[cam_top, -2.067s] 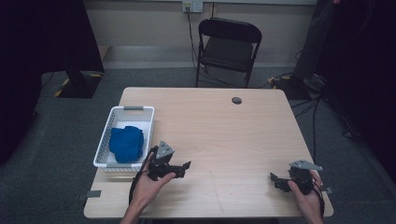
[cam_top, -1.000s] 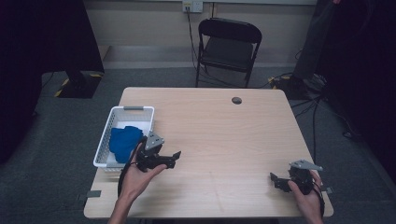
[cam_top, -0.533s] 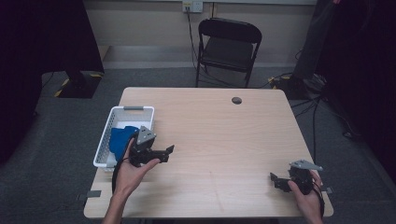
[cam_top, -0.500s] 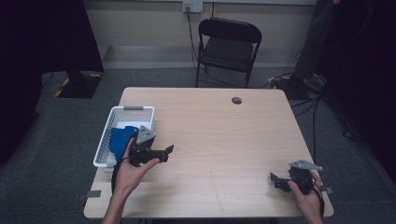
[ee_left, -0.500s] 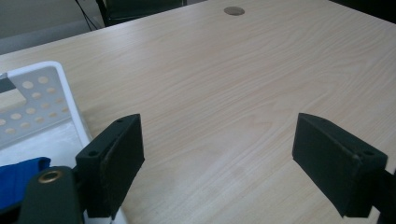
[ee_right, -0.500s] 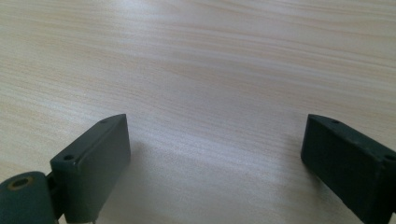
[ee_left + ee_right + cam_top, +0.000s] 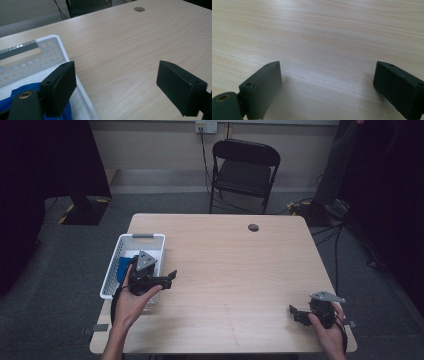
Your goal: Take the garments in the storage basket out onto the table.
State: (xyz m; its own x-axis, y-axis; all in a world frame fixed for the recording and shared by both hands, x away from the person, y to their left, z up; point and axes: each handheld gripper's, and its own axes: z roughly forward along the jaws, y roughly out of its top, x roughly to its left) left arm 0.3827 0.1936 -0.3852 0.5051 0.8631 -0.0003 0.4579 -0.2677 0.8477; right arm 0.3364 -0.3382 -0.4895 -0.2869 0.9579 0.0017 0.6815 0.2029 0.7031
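Note:
A white perforated basket [image 7: 132,239] stands at the table's left side with a blue cloth [image 7: 123,268] inside. My left gripper [image 7: 170,279] hovers over the basket's right rim, jaws pointing right across the wood, open with nothing between them. In the left gripper view the left gripper [image 7: 117,85] straddles the basket rim [image 7: 51,53]: one jaw is above the blue cloth [image 7: 12,101], the other above bare table. My right gripper [image 7: 296,312] rests low near the table's front right corner. In the right gripper view the right gripper [image 7: 324,85] is open over plain wood.
A small dark round disc [image 7: 253,227] lies near the table's far edge, also seen far off as the disc [image 7: 139,9] in the left gripper view. A black folding chair [image 7: 243,170] stands behind the table. Cables run over the floor at the right.
My left hand has drifted left and away from the front edge, from the open table to the basket's right rim, with its jaws still open. The right hand has stayed put.

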